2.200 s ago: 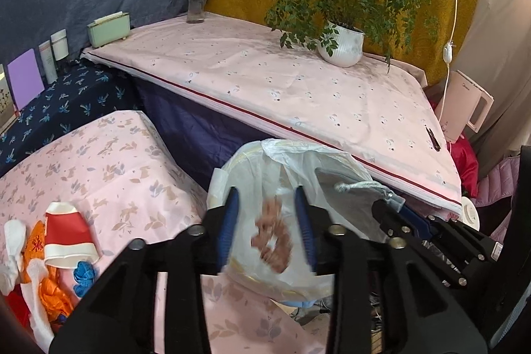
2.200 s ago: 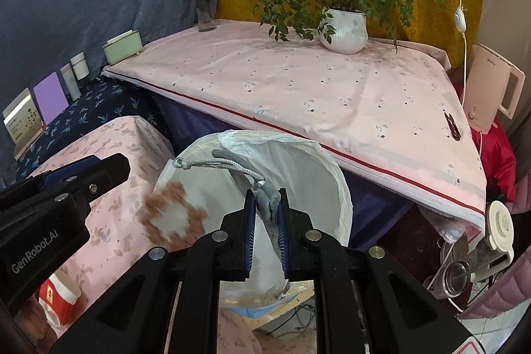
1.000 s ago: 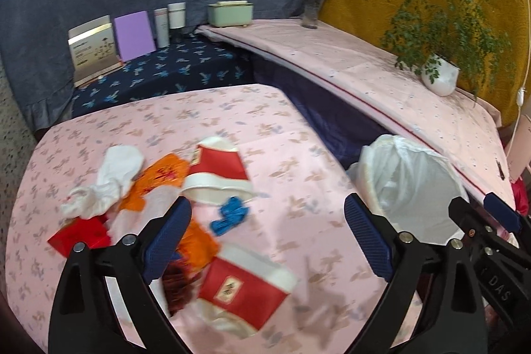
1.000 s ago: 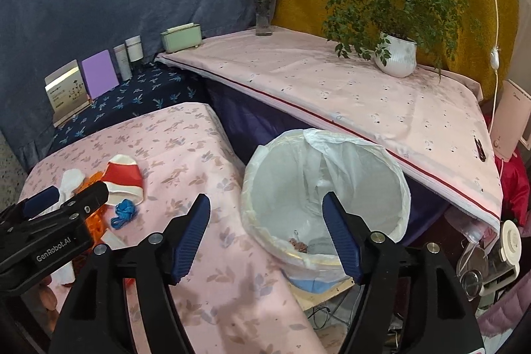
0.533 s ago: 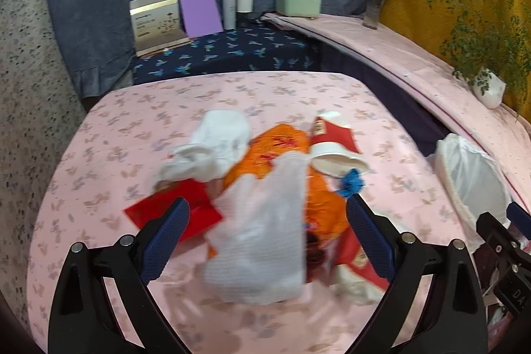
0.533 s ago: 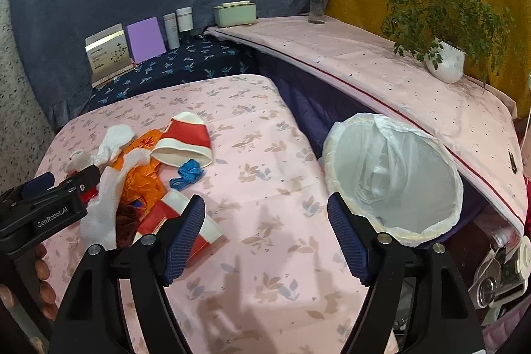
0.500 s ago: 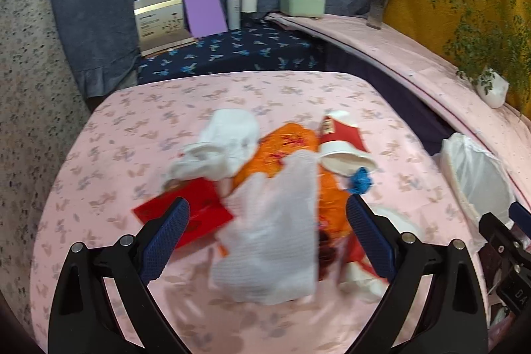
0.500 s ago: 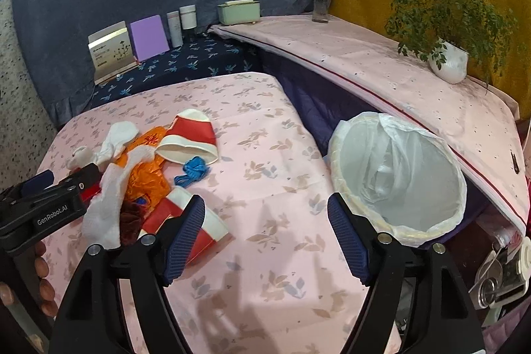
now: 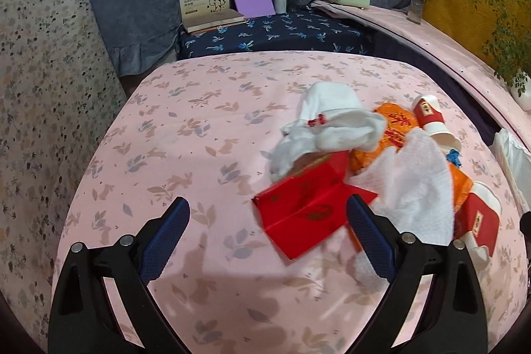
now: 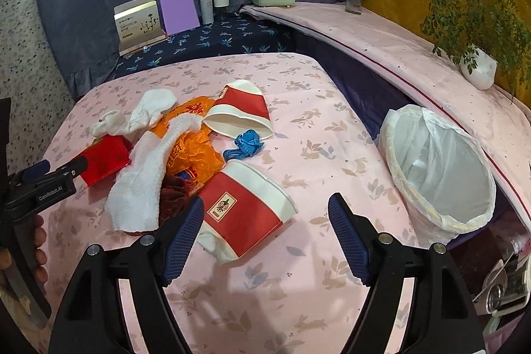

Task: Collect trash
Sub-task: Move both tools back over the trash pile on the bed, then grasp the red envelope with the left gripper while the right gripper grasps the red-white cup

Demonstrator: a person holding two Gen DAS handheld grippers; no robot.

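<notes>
A trash pile lies on the pink floral table (image 9: 199, 128): a red envelope (image 9: 305, 208), white tissues (image 9: 332, 118), an orange plastic bag (image 10: 195, 151), a blue scrap (image 10: 247, 141) and two red-and-white paper cups on their sides. My left gripper (image 9: 265, 211) is open, low over the table, with the envelope's near corner between its fingertips. My right gripper (image 10: 265, 203) is open wide around the nearer cup (image 10: 245, 208), its pads not pressing on it. The farther cup (image 10: 239, 111) lies behind. The bin with a white liner (image 10: 438, 168) stands off the table's right edge.
A dark blue patterned surface (image 10: 215, 38) behind the table holds a card box (image 10: 137, 22), a purple card (image 10: 177, 9) and two bottles. A pink-covered shelf (image 10: 381, 38) carries a green box, a flower vase and a potted plant (image 10: 478, 68). A hand (image 10: 36, 234) holds the left gripper.
Both views have swung left, away from the bin and onto the trash pile. The left gripper moved left and lower toward the red envelope; the right gripper came closer to the nearer cup.
</notes>
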